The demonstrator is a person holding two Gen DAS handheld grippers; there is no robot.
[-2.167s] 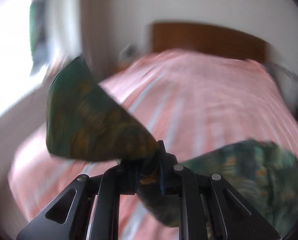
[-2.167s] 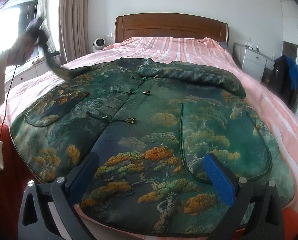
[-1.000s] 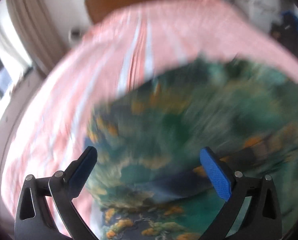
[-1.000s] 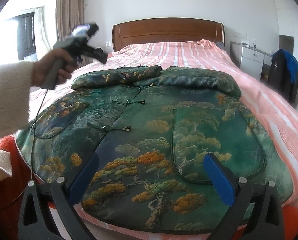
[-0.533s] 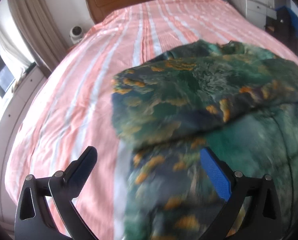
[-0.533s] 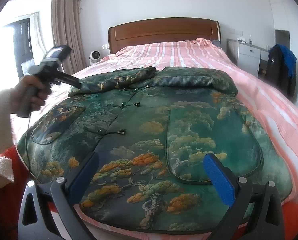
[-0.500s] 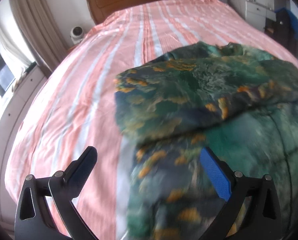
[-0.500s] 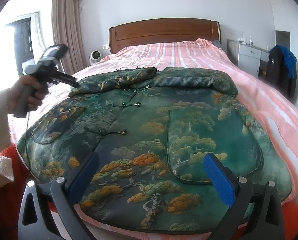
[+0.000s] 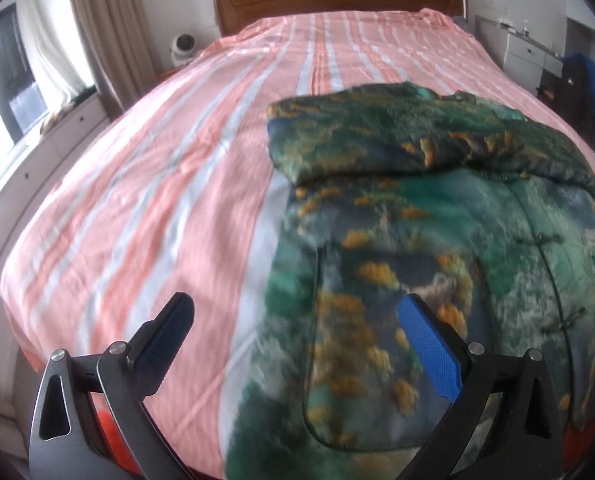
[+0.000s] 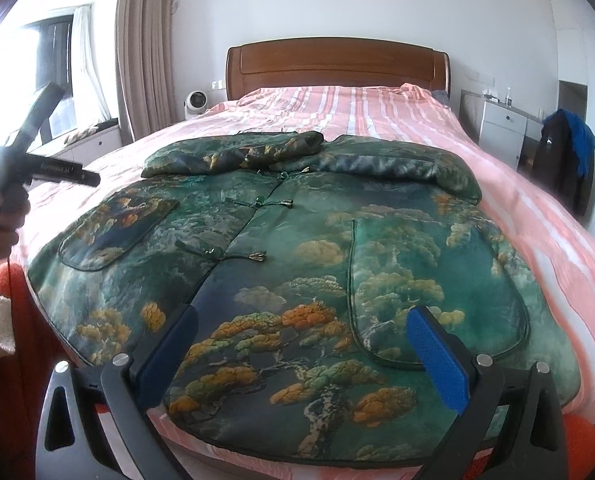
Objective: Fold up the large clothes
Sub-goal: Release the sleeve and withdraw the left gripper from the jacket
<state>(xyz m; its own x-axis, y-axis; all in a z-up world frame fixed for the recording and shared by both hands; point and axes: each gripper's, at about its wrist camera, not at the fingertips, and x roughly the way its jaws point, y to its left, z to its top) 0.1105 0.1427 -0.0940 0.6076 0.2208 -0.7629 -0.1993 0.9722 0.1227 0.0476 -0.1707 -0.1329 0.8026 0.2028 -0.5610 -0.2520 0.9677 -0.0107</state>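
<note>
A large green padded jacket printed with orange and teal pine trees (image 10: 297, 272) lies flat, front side up, across the foot of a bed covered by a pink-and-white striped sheet (image 10: 377, 120). Both sleeves are folded in across the chest near the collar: the left sleeve (image 10: 233, 156) and the right sleeve (image 10: 401, 166) meet around the middle, just above the top knot fastening. Two curved patch pockets sit on the lower front, one on each side of the closed centre line.

The left gripper (image 9: 297, 320) is held above the bed's edge with its jaws spread wide and nothing between them; one finger is over the striped sheet, the blue-padded one over the jacket's side panel (image 9: 377, 300). In the right wrist view it appears at the far left, gripped by a hand (image 10: 1, 212) with a white fuzzy sleeve below.

The right gripper (image 10: 301, 328) hovers over the jacket's hem, jaws likewise wide apart and empty.

A brown wooden headboard (image 10: 337, 64) stands behind, and a white cabinet (image 10: 501, 128) beside the bed.
</note>
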